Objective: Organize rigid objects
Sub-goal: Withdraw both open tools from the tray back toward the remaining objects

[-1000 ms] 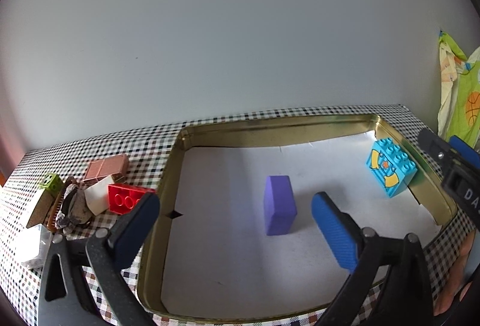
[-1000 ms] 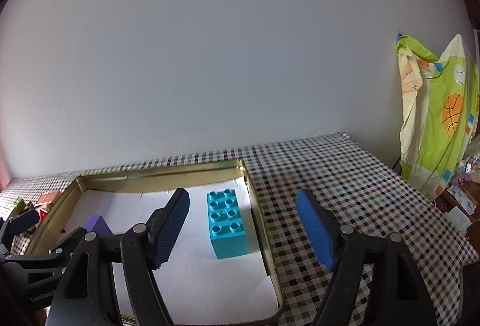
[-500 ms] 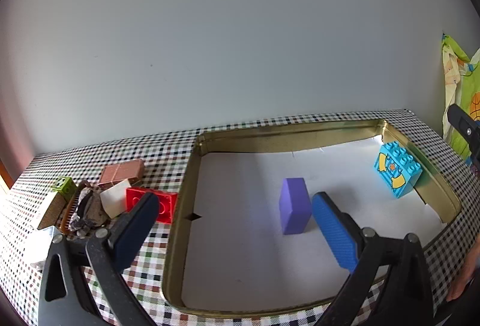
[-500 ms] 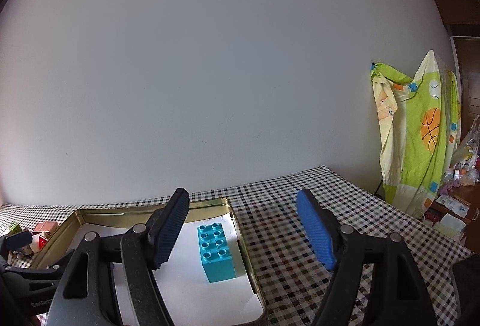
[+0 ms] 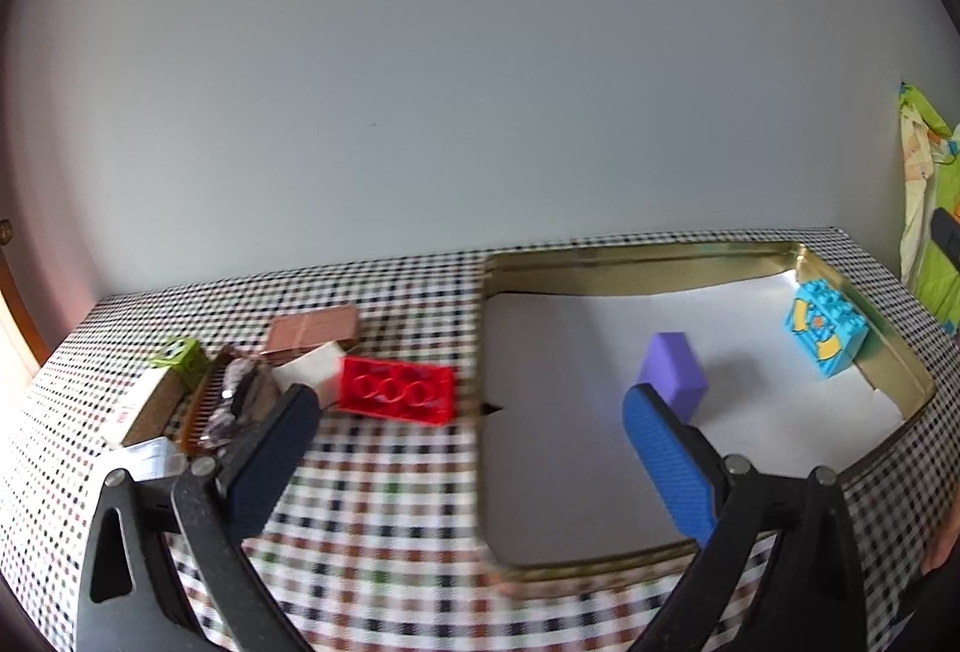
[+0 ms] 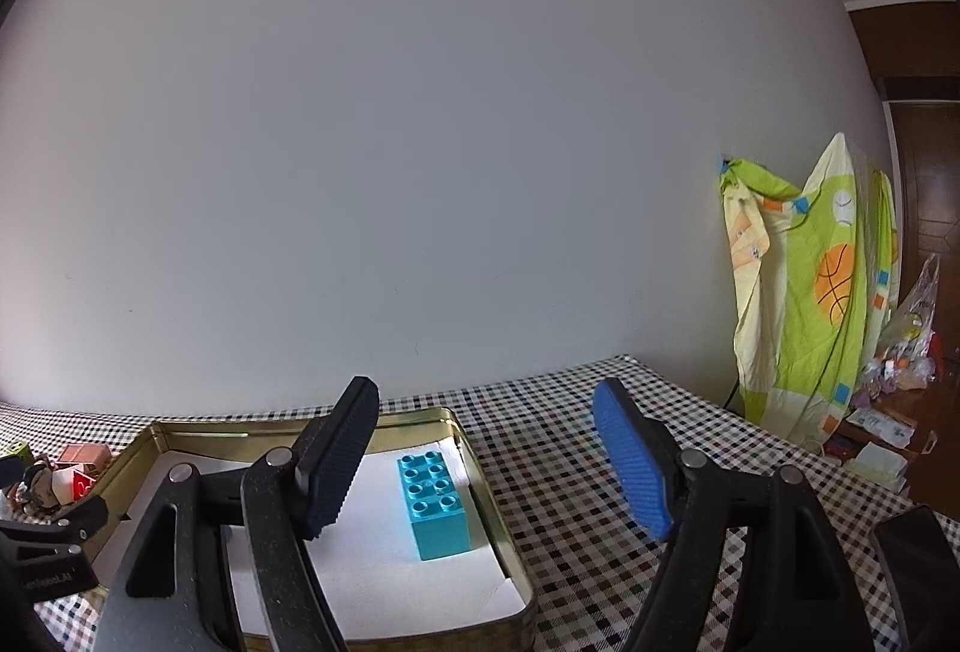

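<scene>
A: Item one?
B: Gold tin tray [image 5: 888, 358], white-lined. Inside: purple block [image 5: 672, 373] mid-tray, turquoise brick [image 6: 433, 502] with yellow print at its right wall.
A: Outside?
B: Red brick [image 5: 396, 397] just left of the tray, beside a clutter pile [image 5: 228, 394].
A: Tools?
B: My left gripper [image 5: 465, 463] and right gripper [image 6: 486, 463] both gape, empty. Lettering unreadable.

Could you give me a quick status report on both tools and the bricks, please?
Left tool open, empty. Right tool open, empty. Teal brick and purple block in tray; red brick outside, beside clutter pile. Nothing blocking it.
</scene>
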The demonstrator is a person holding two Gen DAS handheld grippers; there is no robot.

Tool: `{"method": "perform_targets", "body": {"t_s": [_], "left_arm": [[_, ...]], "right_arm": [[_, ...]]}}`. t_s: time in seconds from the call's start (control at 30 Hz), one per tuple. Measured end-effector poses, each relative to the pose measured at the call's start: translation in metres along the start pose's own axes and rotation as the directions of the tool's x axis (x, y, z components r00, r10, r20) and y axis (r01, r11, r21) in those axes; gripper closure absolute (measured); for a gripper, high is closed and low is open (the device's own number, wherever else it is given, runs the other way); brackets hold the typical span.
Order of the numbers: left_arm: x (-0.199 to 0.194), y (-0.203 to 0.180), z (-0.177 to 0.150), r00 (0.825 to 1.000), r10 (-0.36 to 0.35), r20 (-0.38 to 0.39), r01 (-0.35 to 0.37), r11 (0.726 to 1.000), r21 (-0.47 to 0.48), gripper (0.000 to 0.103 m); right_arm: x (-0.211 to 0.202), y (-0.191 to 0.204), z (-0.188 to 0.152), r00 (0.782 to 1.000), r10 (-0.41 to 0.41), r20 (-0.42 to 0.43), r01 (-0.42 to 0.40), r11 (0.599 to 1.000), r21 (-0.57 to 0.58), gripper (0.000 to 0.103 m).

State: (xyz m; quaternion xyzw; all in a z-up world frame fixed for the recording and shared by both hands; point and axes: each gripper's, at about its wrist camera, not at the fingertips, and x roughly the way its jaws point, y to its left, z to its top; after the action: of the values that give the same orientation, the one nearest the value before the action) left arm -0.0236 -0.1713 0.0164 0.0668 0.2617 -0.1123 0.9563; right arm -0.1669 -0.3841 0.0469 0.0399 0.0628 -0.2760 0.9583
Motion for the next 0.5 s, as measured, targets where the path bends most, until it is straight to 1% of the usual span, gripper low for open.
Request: {"method": "perform_targets", "body": {"t_s": [0.13,0.27,0.4,0.5], "left_arm": [[-0.001,0.021,-0.004,1.000,0.022,-0.007,-0.022,1.000,-0.010,0.000],[-0.002,0.043,-0.009,0.999,0.041,-0.026,-0.041,0.999,-0.025,0.000],[-0.002,0.072,-0.013,0.996,0.085,-0.041,-0.087,0.995,-0.054,0.000],[-0.001,0.094,-0.017,0.991,0.123,-0.060,-0.128,0.988,-0.081,0.000]], "right_arm": [[-0.010,0.007,-0.001,1.000,-0.003,0.007,0.004,1.000,-0.006,0.027],[-0.014,0.016,-0.005,0.998,0.037,-0.042,-0.036,0.999,0.013,0.027],[-0.023,0.032,-0.007,0.998,0.051,-0.040,-0.052,0.998,-0.021,0.027],[-0.030,0.046,-0.010,0.996,0.078,-0.048,-0.080,0.996,-0.032,0.027]]}}
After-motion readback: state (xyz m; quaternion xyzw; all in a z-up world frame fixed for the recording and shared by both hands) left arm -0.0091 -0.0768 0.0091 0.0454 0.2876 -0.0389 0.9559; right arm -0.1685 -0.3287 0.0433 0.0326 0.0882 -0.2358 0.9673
